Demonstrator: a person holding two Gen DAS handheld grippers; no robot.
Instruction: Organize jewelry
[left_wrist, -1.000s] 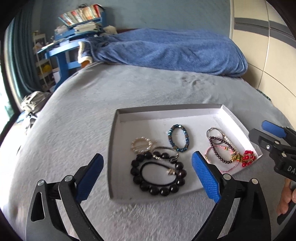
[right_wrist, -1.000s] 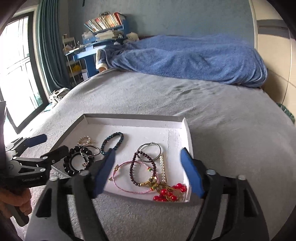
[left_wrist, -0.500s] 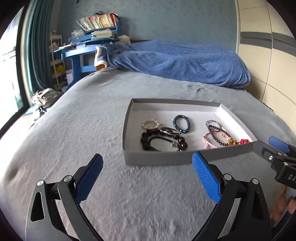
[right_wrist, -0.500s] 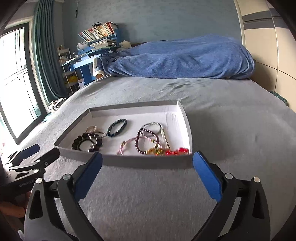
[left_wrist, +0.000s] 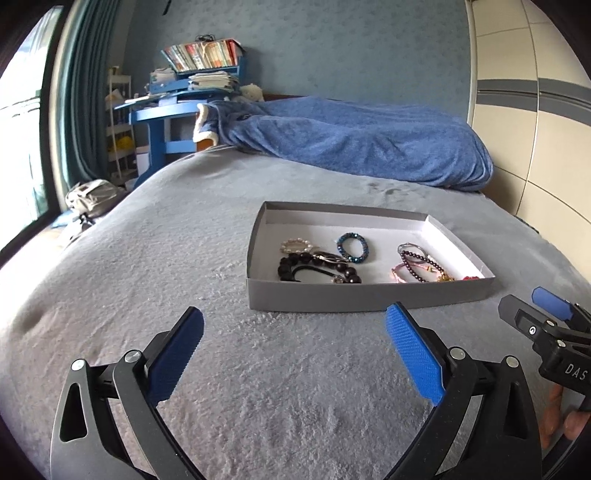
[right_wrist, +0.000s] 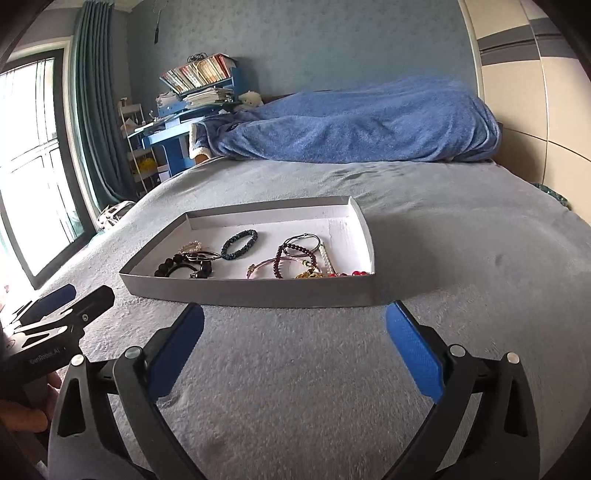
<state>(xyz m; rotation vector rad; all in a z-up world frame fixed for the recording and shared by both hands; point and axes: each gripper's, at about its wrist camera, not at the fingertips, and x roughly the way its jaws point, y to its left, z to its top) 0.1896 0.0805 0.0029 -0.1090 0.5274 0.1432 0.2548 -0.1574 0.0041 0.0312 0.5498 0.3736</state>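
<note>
Now that both grippers have drawn back from over the tray (left_wrist: 369, 295), the left gripper (left_wrist: 293, 352) and right gripper (right_wrist: 294, 350) hover with ribbed blue fingers (left_wrist: 413, 354) spread and empty; sorting seems paused. Beaded bracelets (right_wrist: 239, 243) lie tangled in the shallow grey cardboard tray on the fuzzy bed (right_wrist: 461, 258).

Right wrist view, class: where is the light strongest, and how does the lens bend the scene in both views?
Right wrist view: window blown out white at left. Left wrist view: wardrobe edges bow, corners go black, tray stays sharp.
</note>
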